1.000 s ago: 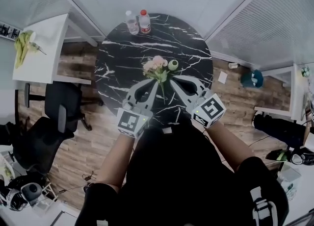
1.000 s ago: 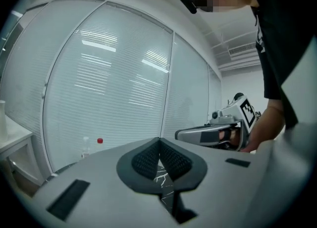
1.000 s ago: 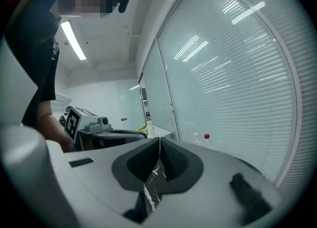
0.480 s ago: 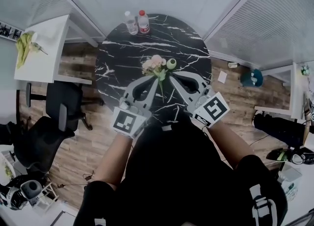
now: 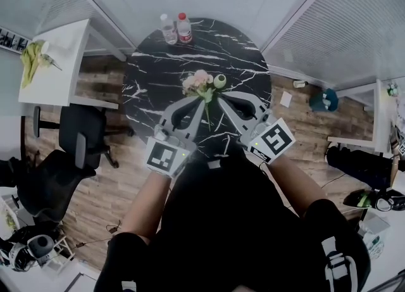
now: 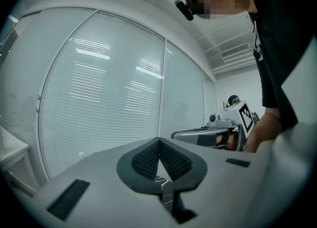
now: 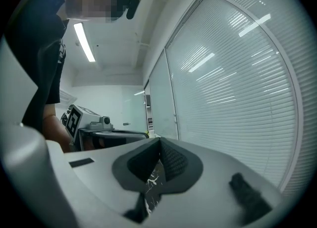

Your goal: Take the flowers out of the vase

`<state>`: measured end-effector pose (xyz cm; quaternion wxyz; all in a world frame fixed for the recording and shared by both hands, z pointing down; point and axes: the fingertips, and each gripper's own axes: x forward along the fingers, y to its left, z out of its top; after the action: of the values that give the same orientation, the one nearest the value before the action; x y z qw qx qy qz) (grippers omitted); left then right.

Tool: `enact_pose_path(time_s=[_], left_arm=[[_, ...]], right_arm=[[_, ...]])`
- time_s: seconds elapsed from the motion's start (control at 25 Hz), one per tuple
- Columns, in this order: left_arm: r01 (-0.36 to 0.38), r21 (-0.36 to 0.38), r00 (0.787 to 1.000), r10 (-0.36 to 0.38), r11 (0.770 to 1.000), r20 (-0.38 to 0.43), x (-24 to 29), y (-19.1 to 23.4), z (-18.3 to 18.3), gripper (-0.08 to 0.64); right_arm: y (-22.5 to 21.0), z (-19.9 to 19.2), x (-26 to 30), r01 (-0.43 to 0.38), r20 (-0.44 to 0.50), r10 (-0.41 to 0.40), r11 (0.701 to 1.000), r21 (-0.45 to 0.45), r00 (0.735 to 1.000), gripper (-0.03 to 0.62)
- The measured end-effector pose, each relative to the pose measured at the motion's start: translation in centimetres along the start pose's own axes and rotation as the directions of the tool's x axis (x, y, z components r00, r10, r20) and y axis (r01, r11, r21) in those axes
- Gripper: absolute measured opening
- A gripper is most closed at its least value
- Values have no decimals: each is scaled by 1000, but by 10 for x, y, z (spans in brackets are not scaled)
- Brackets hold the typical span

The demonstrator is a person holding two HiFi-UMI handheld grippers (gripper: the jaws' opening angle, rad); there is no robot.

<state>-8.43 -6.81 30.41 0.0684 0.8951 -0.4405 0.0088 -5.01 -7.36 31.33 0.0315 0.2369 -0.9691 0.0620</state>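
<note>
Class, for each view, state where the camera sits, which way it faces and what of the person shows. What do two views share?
Head view: on the person's head, looking steeply down at the table; both forearms show.
Left gripper view: on the left gripper, level toward window blinds; its shut jaws and a forearm show.
Right gripper view: on the right gripper, level toward window blinds; shut jaws show.
Shared: each gripper view shows the other gripper.

Vase (image 5: 219, 82) detail too small to tell; table (image 5: 158, 63) near edge hidden under torso (image 5: 234, 221).

Black marble table (image 5: 152, 75), two bottles (image 5: 185, 29)
</note>
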Motion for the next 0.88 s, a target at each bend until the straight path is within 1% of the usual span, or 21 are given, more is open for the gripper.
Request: enact_pose_path(time_s=[0.48,0.88], left_arm=[[0,17,1000,0,1000,5,-1,-4,1,11],[9,14,1000,-9,1000,-5,2,-8,-1,11]], right_arm=[[2,-2,-4,5,-1,-5,1000,-2,1000,18],[-1,-2,-7,16,-5,-16,1000,-2,1000,18]])
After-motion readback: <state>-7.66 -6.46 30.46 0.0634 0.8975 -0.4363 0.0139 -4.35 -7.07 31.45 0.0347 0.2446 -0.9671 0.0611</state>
